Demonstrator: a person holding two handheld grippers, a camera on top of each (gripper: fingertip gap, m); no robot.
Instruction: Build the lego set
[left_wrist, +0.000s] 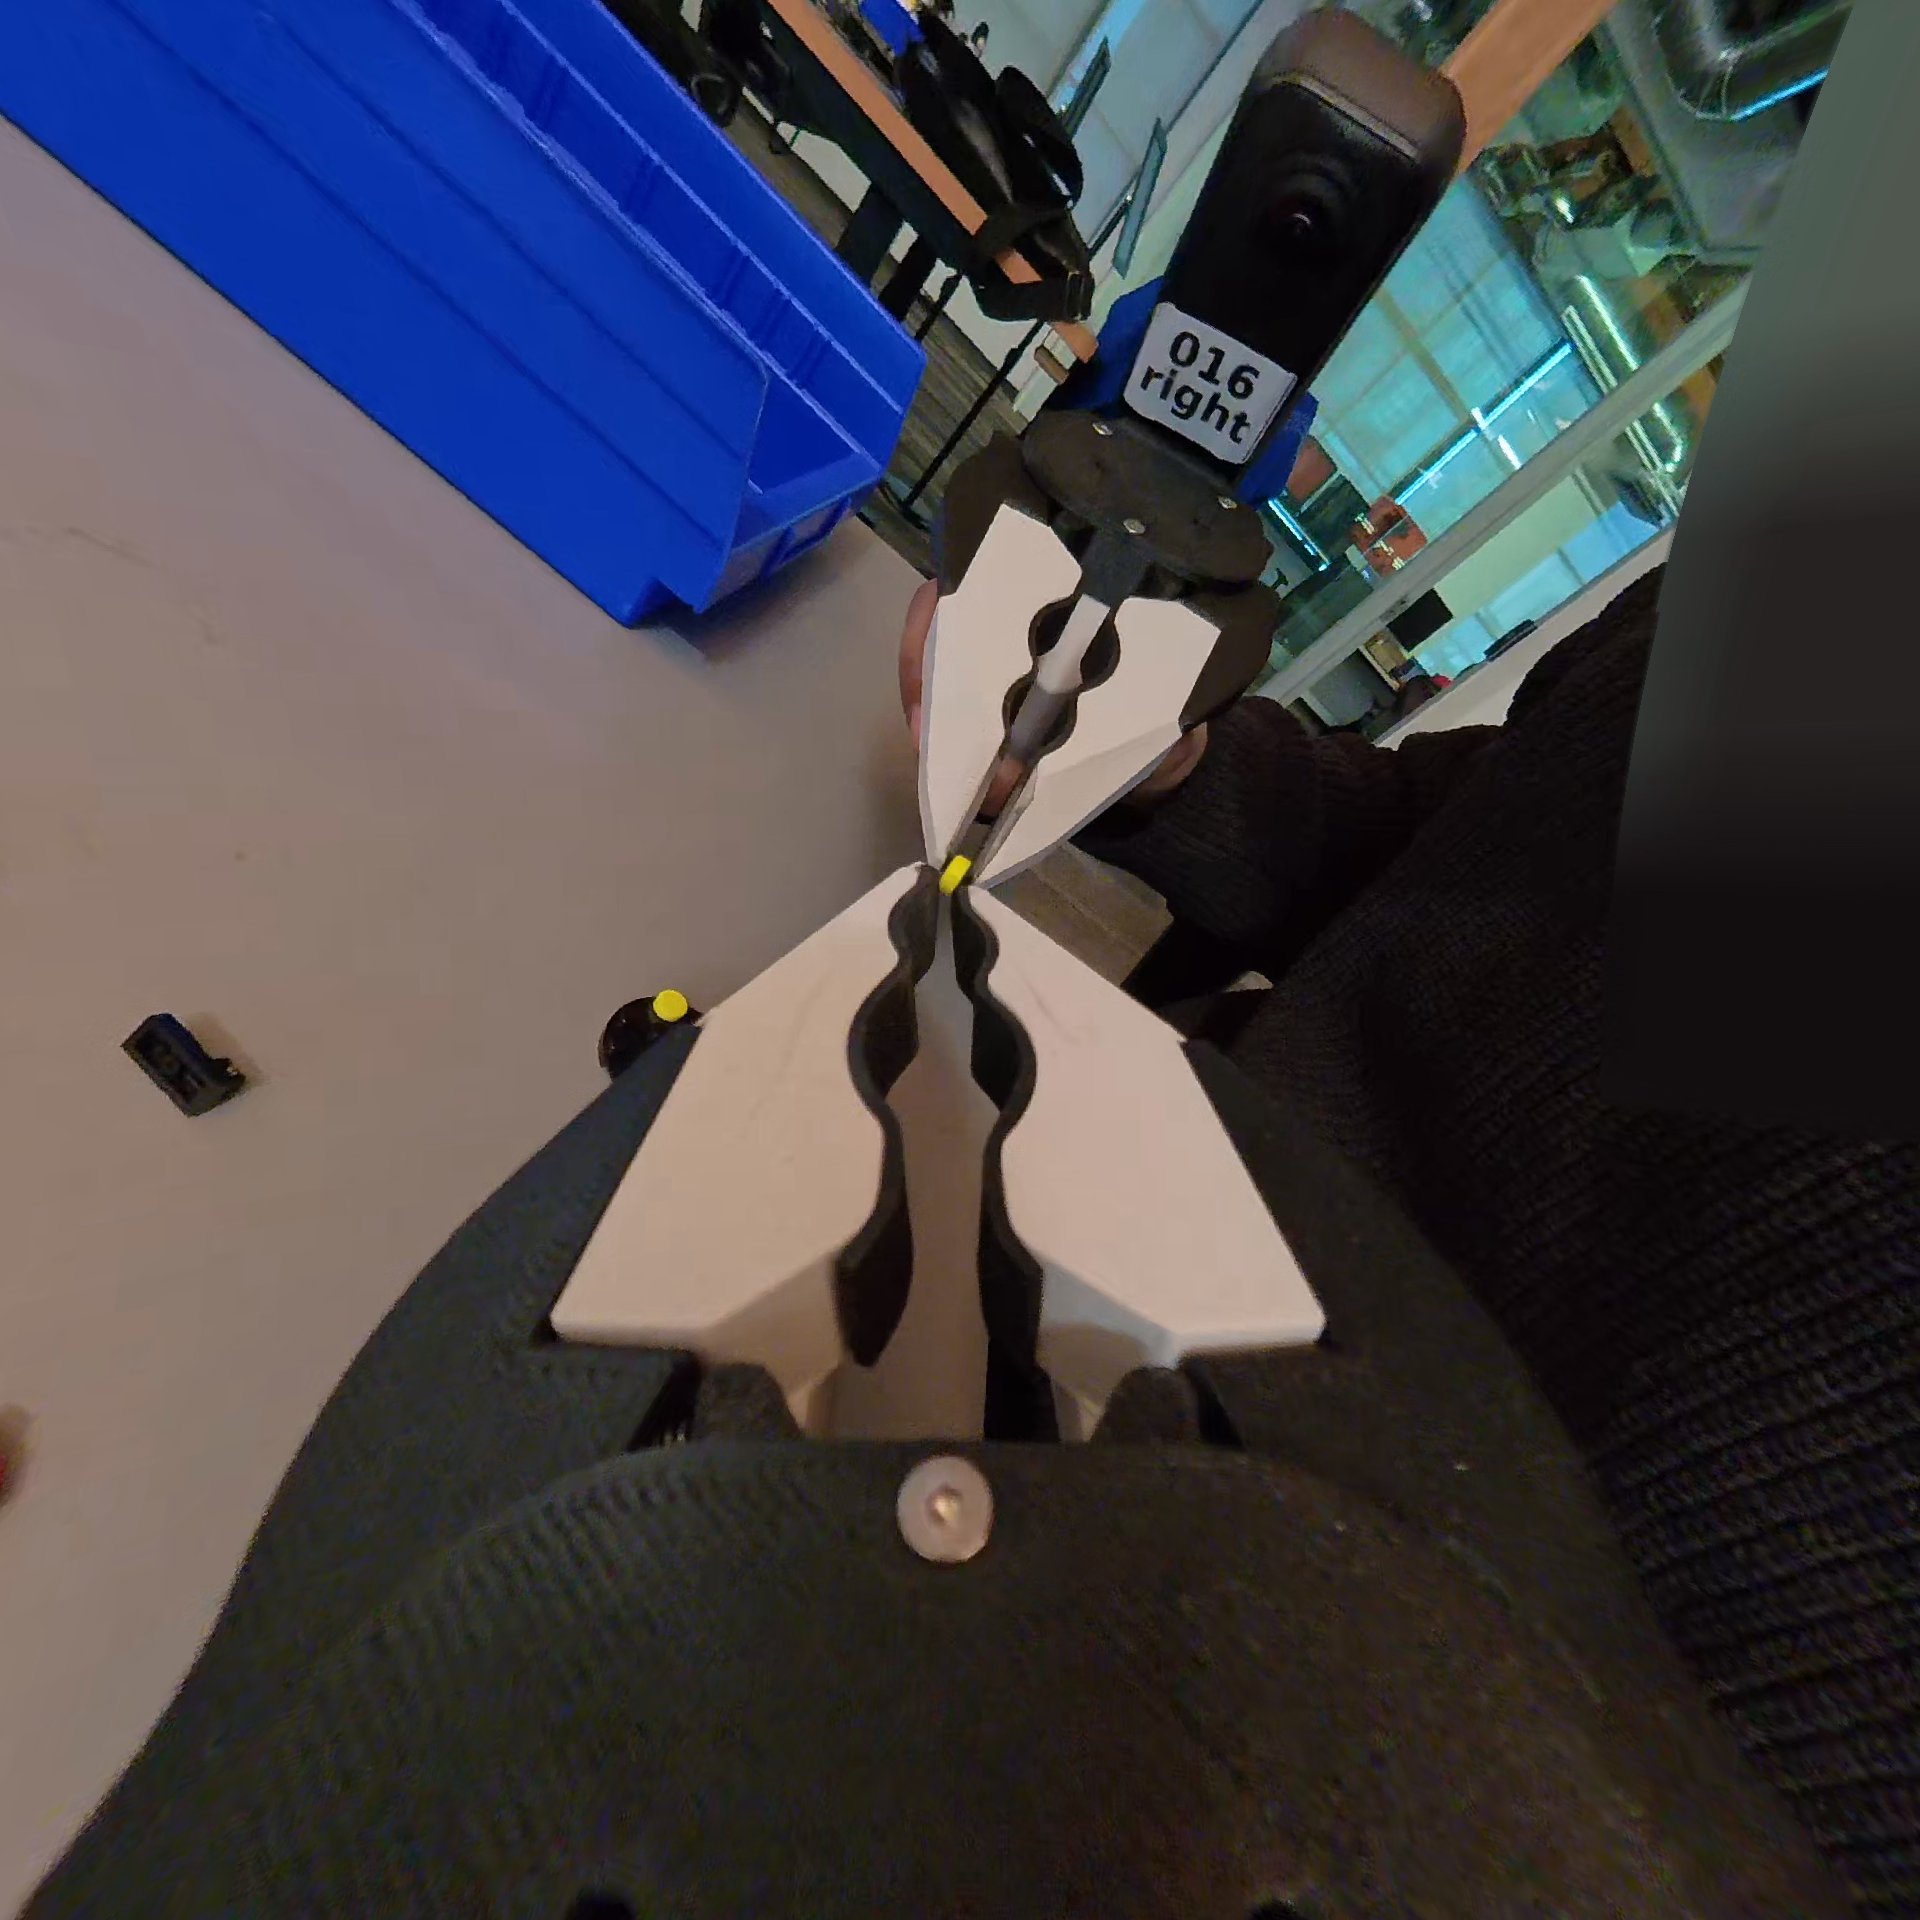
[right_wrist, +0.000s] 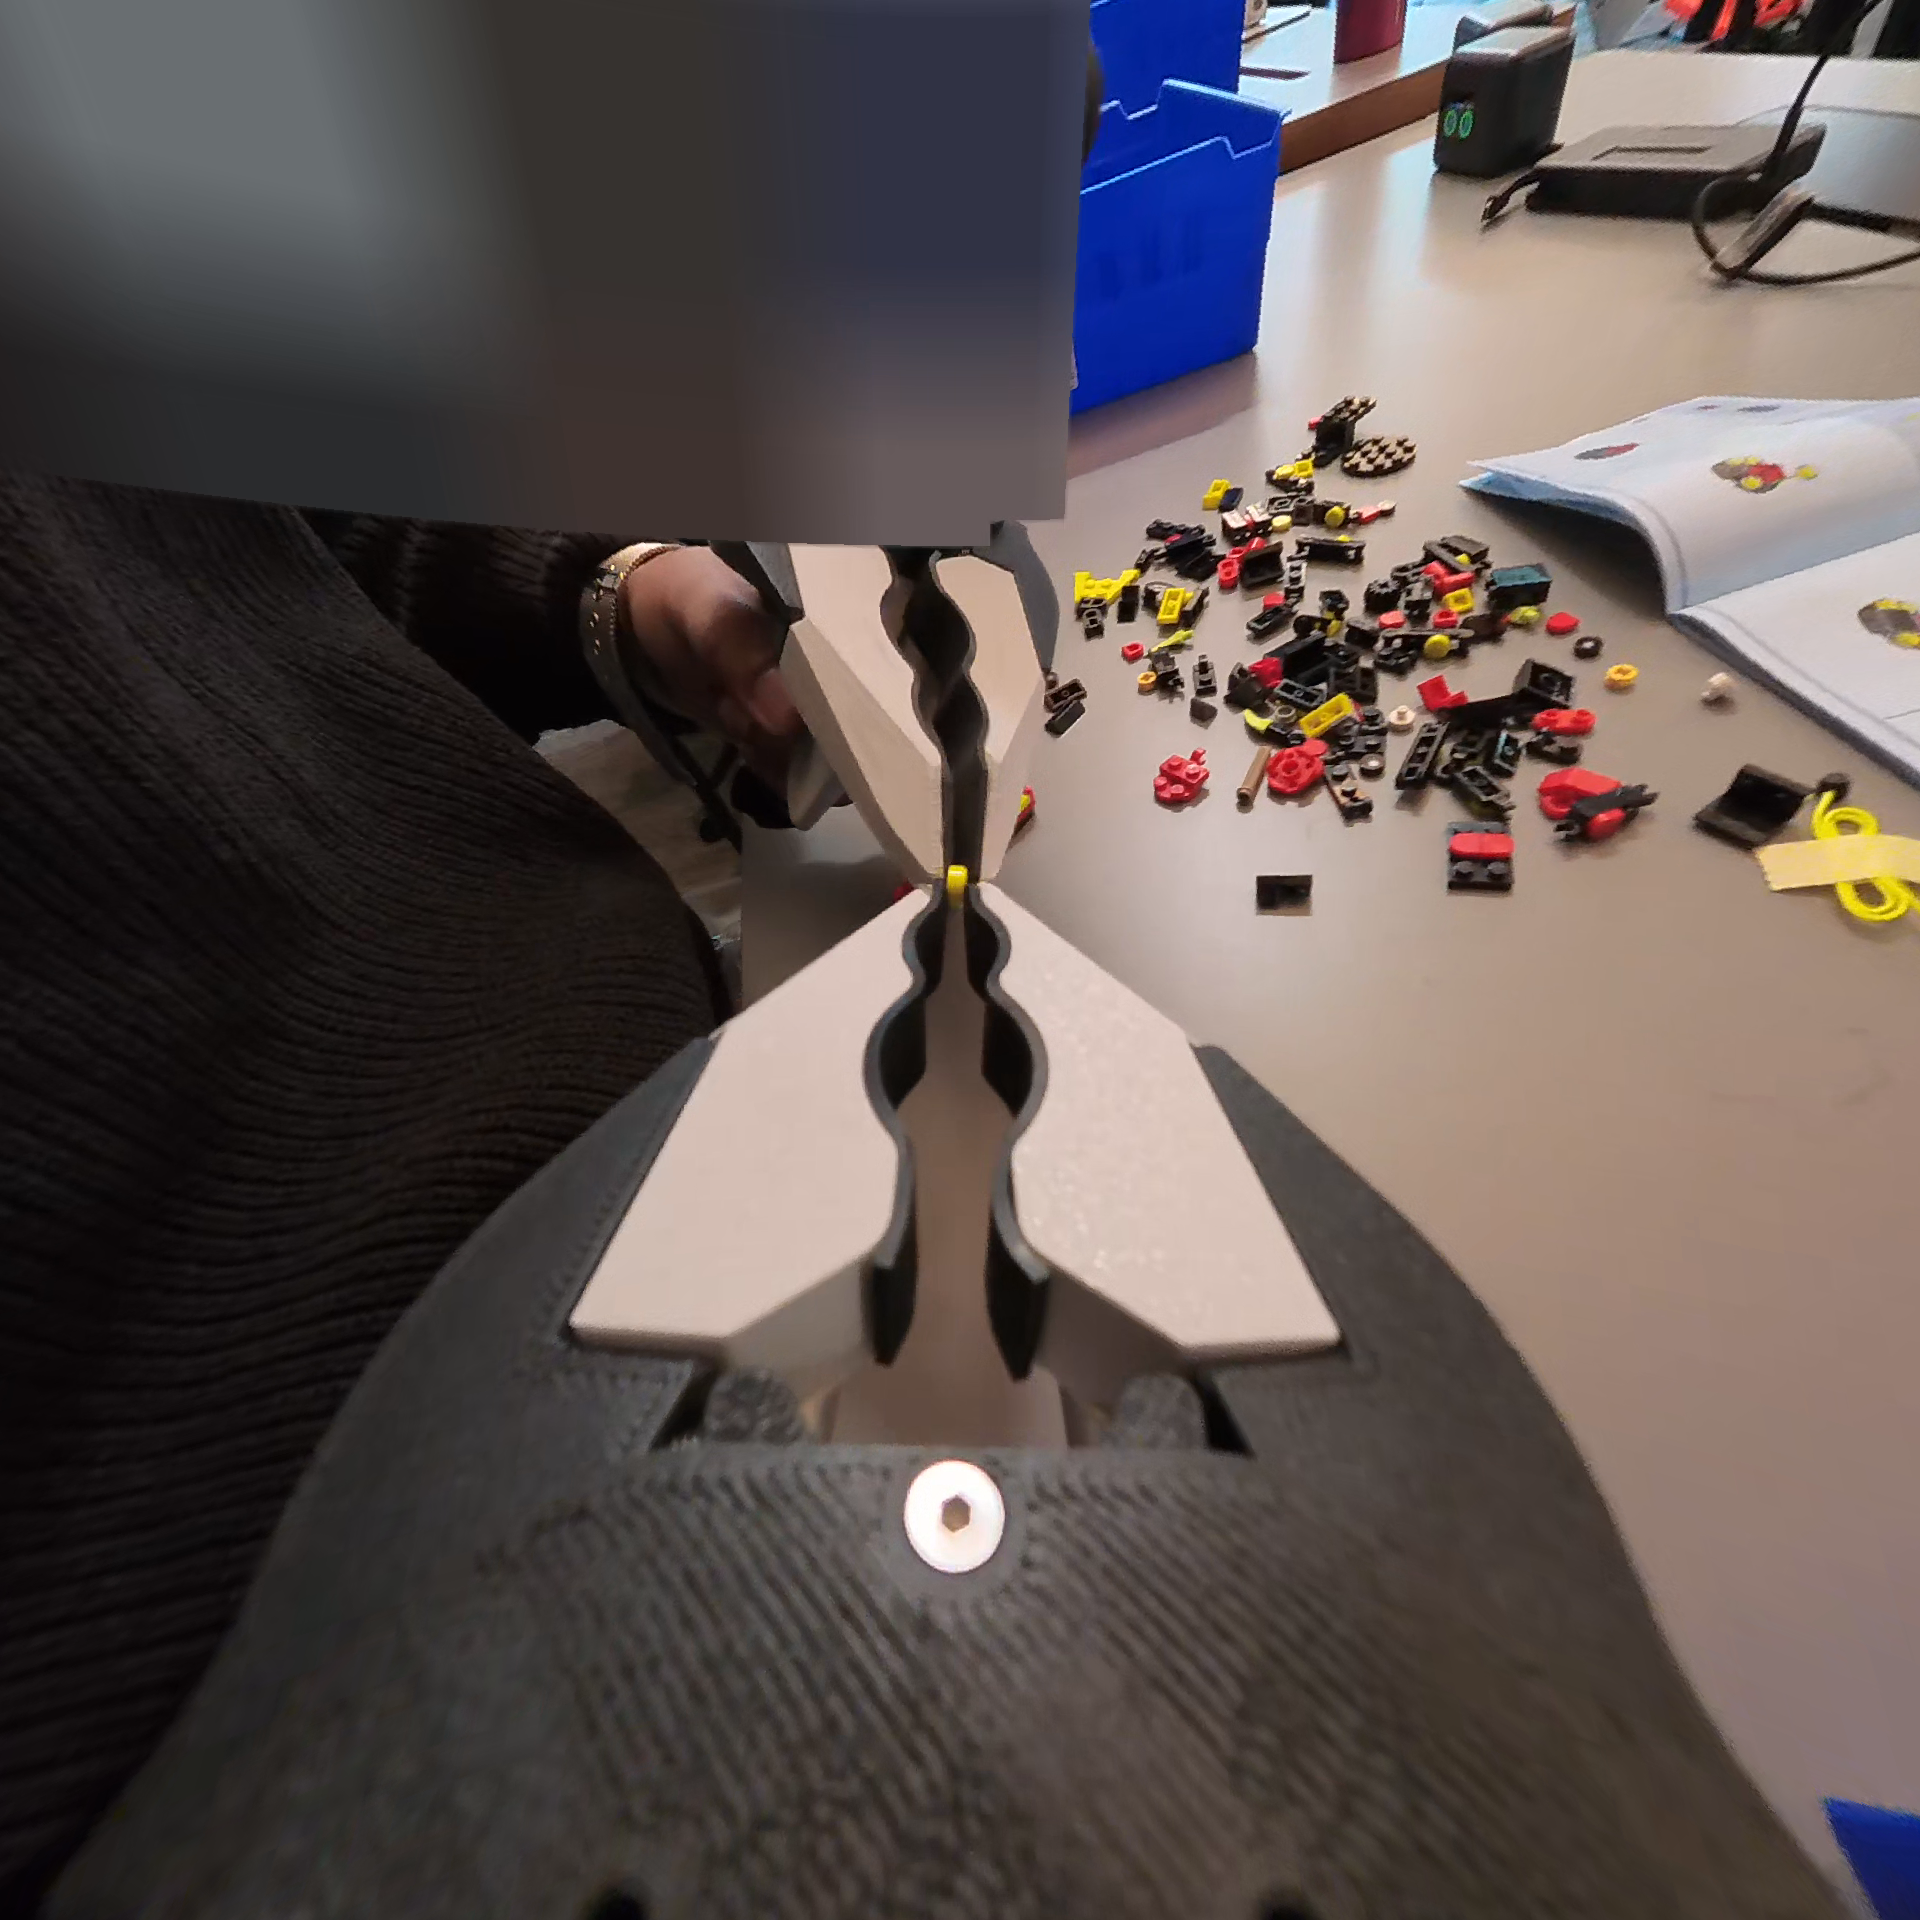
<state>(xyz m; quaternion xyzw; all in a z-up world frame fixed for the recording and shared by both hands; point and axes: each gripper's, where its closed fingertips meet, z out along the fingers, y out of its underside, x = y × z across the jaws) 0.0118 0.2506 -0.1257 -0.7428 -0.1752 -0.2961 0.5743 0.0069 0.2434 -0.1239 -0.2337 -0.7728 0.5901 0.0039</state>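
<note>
- While the two grippers are meeting tip to tip in the air above the table's (right_wrist: 1455, 1091) near edge, a tiny yellow piece (left_wrist: 953, 874) is sitting right between their tips.
- The left gripper (left_wrist: 940, 899) is looking pinched nearly closed at its tips, and the yellow piece is lying right at them; whether it is truly clamping the piece, I cannot tell.
- The right gripper (right_wrist: 954, 902) is showing the same: tips almost together, the yellow piece at their very end, so which claw is actually carrying it is staying unclear.
- The piece is looking very light, hard and smooth, so I am judging it likely to slip or pop out sideways; taking it squarely across its flat sides, with the pads well over it, seems safest.
- The rest of the set is lying as a loose pile of bricks (right_wrist: 1382, 665) beyond the right gripper, beside an open instruction booklet (right_wrist: 1766, 540).
- A small black brick (left_wrist: 185, 1062) and a yellow-capped black part (left_wrist: 649, 1023) are resting near the left gripper, the latter partly hidden by its finger.
- The piece's exact shape is too small to make out, and a blurred patch is covering much of the right wrist view.
</note>
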